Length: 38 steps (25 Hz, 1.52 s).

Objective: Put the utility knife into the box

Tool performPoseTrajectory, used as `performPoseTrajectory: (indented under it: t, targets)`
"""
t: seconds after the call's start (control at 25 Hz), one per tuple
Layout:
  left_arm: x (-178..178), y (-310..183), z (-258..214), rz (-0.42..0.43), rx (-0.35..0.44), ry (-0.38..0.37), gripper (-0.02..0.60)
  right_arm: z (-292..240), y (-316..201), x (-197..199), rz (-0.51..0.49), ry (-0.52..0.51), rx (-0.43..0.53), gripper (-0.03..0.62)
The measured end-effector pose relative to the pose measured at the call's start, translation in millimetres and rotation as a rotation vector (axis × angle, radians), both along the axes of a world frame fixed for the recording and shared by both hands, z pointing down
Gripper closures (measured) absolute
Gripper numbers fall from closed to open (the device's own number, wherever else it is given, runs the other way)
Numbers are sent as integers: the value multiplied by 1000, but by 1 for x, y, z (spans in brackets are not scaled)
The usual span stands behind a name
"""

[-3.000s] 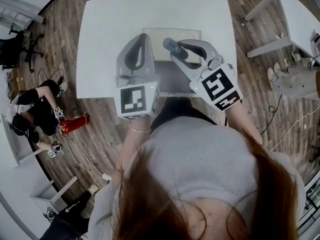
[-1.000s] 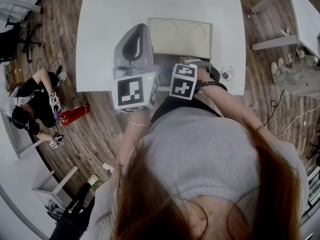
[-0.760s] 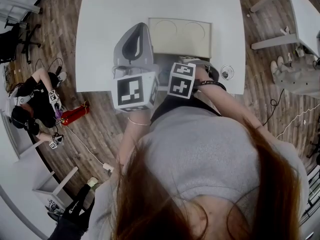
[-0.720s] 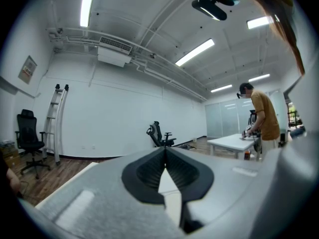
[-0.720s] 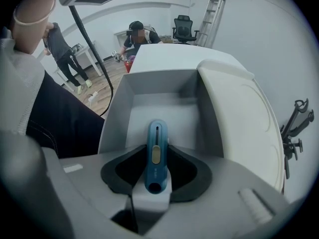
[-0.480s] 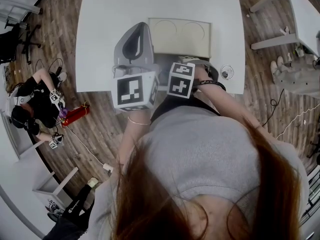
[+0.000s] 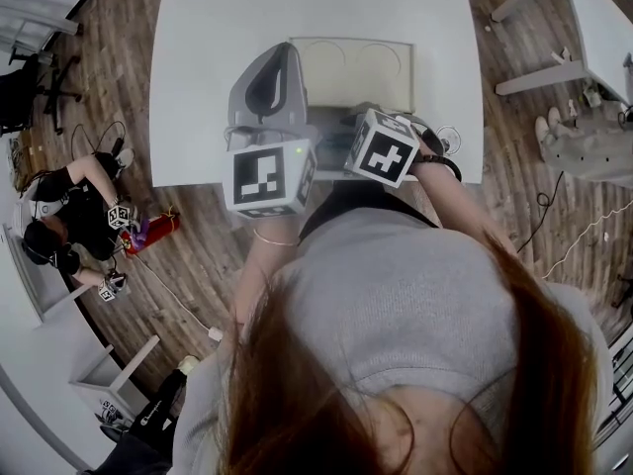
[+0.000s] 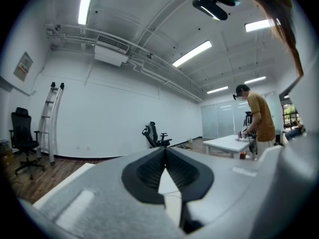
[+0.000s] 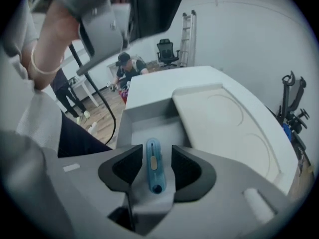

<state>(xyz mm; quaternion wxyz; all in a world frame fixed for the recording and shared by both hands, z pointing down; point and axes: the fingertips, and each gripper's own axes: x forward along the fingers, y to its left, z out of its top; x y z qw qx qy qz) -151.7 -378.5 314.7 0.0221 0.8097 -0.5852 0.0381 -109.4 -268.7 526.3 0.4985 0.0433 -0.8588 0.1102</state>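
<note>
The blue utility knife [image 9: 153,166] lies lengthwise between the jaws of my right gripper [image 9: 153,153], over the inside of the open grey box [image 9: 145,114]. The jaws are opening, with a gap on each side of the knife, so the pads do not press on it. The box's cream lid [image 9: 224,128] is folded back on the table. In the head view the right gripper's marker cube [image 7: 384,146] hides its jaws and the knife, just above the box [image 7: 331,125]. My left gripper [image 7: 287,55] hovers left of the box, shut and empty, with its tips meeting [image 8: 165,152].
The white table [image 7: 218,47] carries the box near its front edge, and a small clear round object [image 7: 450,142] to the right. On the wood floor at the left are a crouching person [image 7: 69,216] and a red cylinder [image 7: 153,231]. Another table [image 7: 593,18] stands at the right.
Since three seconds ago the right gripper has come down with the knife to the opened box. In the last half second its marker cube has tipped and shifted right. The left gripper has hardly moved.
</note>
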Motion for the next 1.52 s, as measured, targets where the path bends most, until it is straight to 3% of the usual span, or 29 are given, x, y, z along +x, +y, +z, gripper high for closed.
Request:
performPoseTrajectory:
  t: [0.24,0.4,0.64,0.96,1.24,1.52]
  targets:
    - [3,-4,-5,11,11,-7,588,-97,-55,4,196,-284,162,415]
    - [9,-4,-10,27,23,-10,588,-172,-91,16,356,-490,356,421]
    - [20,-6,-16,48,35,-13,588,-227,-112,38,501,-623,600,426]
    - [31,-6,-21,56,41,-19,588,-246,-119,57,610,-725,684,475]
    - [31,-2,-23,20,47,-29,588,-249,-120,69,657,-752,705,589]
    - [33,9,-13,-17,49,-36,588,-242,-117,75,664,-775,717,591]
